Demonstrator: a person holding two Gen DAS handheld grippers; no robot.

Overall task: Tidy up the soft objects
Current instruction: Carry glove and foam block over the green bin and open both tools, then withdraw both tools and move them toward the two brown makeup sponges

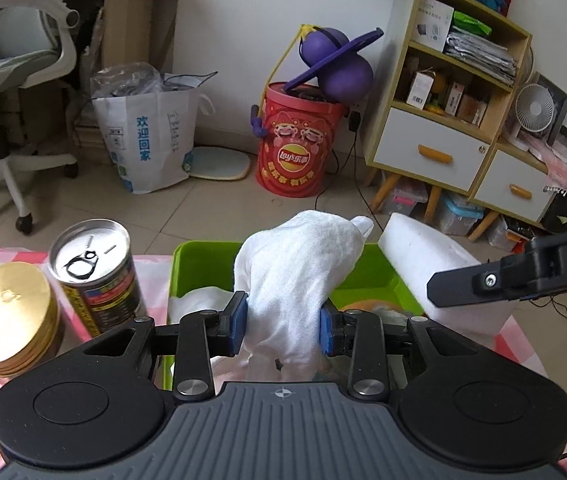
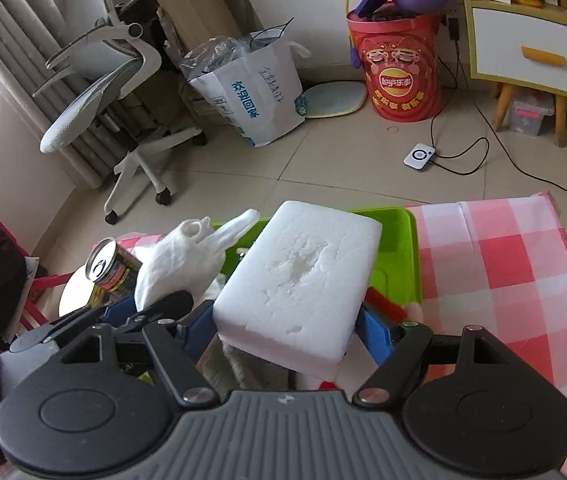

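My left gripper (image 1: 283, 330) is shut on a white cloth glove (image 1: 299, 272) and holds it above the green tray (image 1: 199, 264). The glove also shows in the right wrist view (image 2: 181, 258), left of the foam. My right gripper (image 2: 287, 334) is shut on a white foam block (image 2: 303, 276) and holds it over the green tray (image 2: 397, 256). The foam block also shows in the left wrist view (image 1: 423, 264) at the tray's right side. More white cloth and an orange soft thing lie in the tray below, mostly hidden.
A drink can (image 1: 95, 272) and a stack of gold round lids (image 1: 9, 320) stand left of the tray on the pink checked tablecloth (image 2: 503, 264). On the floor beyond are a red Lay's bucket (image 1: 295, 140), a white bag (image 1: 147, 136), an office chair (image 2: 103, 92) and a shelf cabinet (image 1: 443, 92).
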